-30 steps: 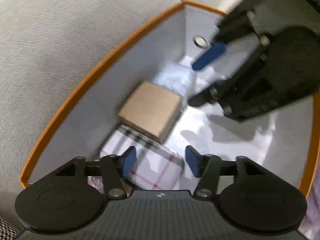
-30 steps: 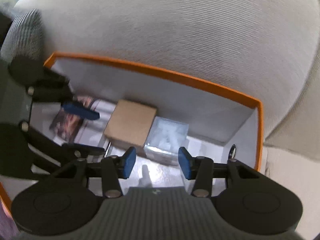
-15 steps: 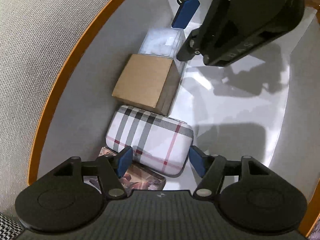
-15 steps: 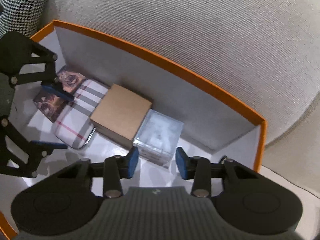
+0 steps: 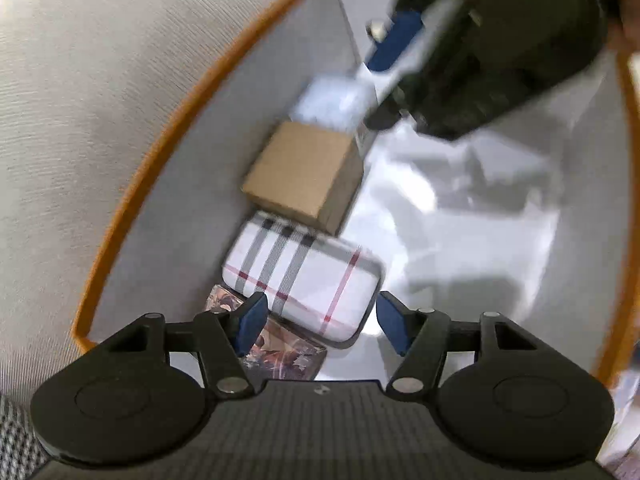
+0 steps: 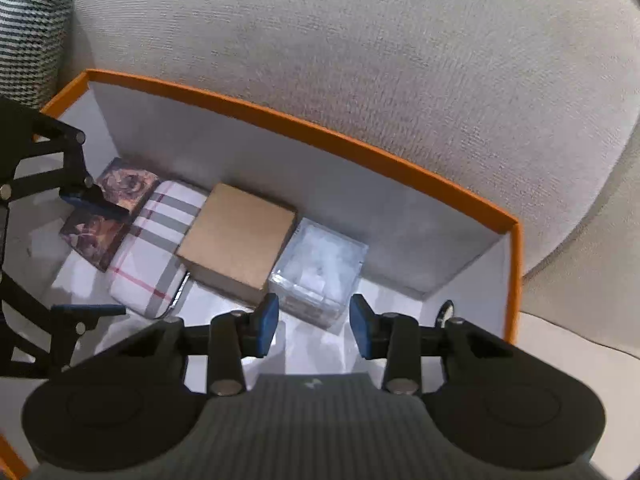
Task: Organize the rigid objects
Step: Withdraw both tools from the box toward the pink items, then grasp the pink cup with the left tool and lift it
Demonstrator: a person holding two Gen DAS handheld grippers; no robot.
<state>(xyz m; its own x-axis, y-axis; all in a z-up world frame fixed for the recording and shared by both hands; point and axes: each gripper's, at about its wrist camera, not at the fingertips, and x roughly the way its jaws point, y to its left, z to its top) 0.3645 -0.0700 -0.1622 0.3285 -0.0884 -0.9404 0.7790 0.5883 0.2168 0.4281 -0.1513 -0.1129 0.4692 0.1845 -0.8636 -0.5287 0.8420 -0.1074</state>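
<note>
Left wrist view: an orange-rimmed box [image 5: 160,152] with white walls is seen on grey upholstery [image 5: 80,80]. Along its wall a row is formed by a clear plastic cube [image 5: 332,100], a brown cardboard box [image 5: 304,172], a plaid case [image 5: 304,276] and a printed box [image 5: 280,352]. The left gripper [image 5: 318,320] is held wide, closing slightly, its pads flanking the plaid case's near end without pressing. The right gripper [image 5: 380,80], blurred, partly hides the cube.

Right wrist view: the same row is shown unobstructed; only here are a houndstooth cushion [image 6: 28,32] and a small round metal piece [image 6: 444,312] visible. The right gripper [image 6: 314,322] is partly open and empty, just before the clear plastic cube [image 6: 320,268].
</note>
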